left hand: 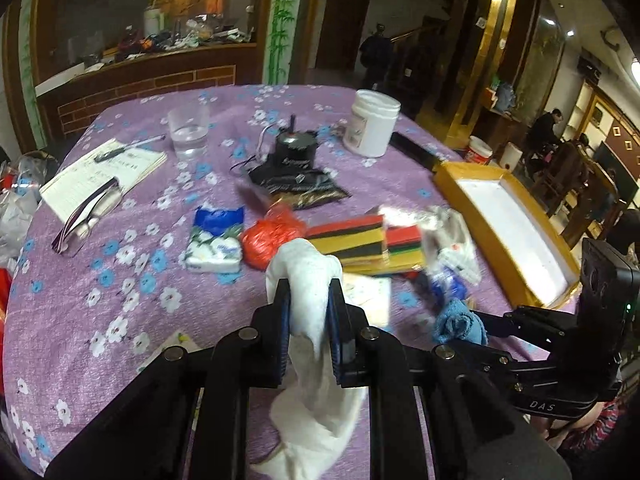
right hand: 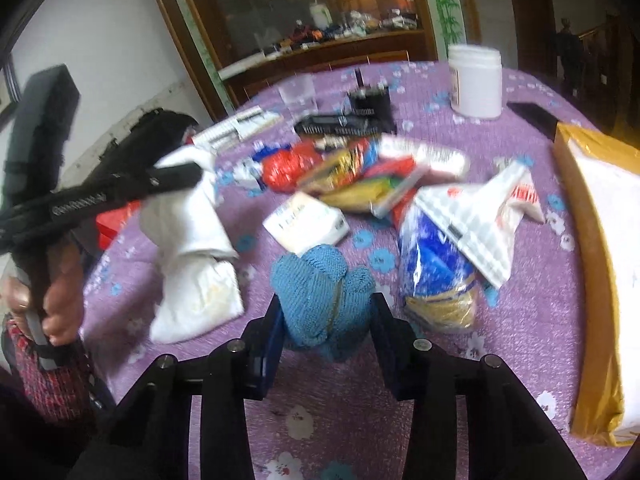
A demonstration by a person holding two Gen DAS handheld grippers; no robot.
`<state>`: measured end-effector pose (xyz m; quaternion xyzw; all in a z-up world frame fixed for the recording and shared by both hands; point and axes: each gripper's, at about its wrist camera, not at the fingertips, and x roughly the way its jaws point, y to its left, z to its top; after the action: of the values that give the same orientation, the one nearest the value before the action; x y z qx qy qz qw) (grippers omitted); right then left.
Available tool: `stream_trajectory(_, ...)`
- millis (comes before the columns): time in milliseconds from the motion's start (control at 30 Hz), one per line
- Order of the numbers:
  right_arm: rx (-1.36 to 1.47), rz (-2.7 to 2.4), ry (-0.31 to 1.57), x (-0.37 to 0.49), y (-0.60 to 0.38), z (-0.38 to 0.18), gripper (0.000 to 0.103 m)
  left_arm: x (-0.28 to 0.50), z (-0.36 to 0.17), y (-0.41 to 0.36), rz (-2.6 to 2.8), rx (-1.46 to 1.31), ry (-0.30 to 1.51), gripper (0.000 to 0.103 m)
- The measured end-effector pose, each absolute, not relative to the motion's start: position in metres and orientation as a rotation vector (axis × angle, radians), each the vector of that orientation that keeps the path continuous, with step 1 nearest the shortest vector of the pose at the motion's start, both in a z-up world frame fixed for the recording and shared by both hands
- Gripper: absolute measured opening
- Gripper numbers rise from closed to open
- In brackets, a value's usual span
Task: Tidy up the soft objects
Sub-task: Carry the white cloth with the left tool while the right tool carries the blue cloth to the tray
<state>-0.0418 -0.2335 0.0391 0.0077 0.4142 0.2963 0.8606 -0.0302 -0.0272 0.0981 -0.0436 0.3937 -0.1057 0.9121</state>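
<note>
White crumpled cloth, pinched mid-length between the blue pads of the left gripper, low centre of the left wrist view; jaws clamped on it, loose tail drooping below toward the bottom edge. Lifted clear of the purple floral tablecloth, probably so the fabric hangs free and does not drag the clutter along.

Blue knitted cloth, bunched into a ball, lower centre of the right wrist view, between the fingers of the right gripper; jaws closed onto its sides, left pad touching, right pad at the edge of the bundle. Same cloth small at lower right of the left wrist view. Gripped as a wad, likely to keep the knit from unravelling in transit.

Centre of both views: a pile of unsorted items — red crinkled plastic bag, blue-and-white tissue packet, striped red, green and yellow block, white plastic bag over a blue-and-gold packet. Blurred in places, details uncertain.

Right side: yellow-rimmed shallow box with white lining, empty where visible, open side up — seemingly the destination for both cloths. Further back, clear glass and white plastic jar, well apart from the pile.

Judged early in the sorting: two soft pieces in hand, nothing visibly in the box.
</note>
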Motion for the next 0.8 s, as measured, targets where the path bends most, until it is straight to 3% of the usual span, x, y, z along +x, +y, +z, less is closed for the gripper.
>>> stream_trajectory(367, 0.105, 0.579, 0.792, -0.04, -0.271, 0.066, 0.042, -0.024, 0.12, -0.1, -0.357, -0.047, 0.791, 0.014)
stream_trajectory(800, 0.209, 0.39, 0.723, -0.028, -0.381, 0.102, 0.042, 0.009, 0.134, -0.196, -0.483, -0.028, 0.82, 0.014)
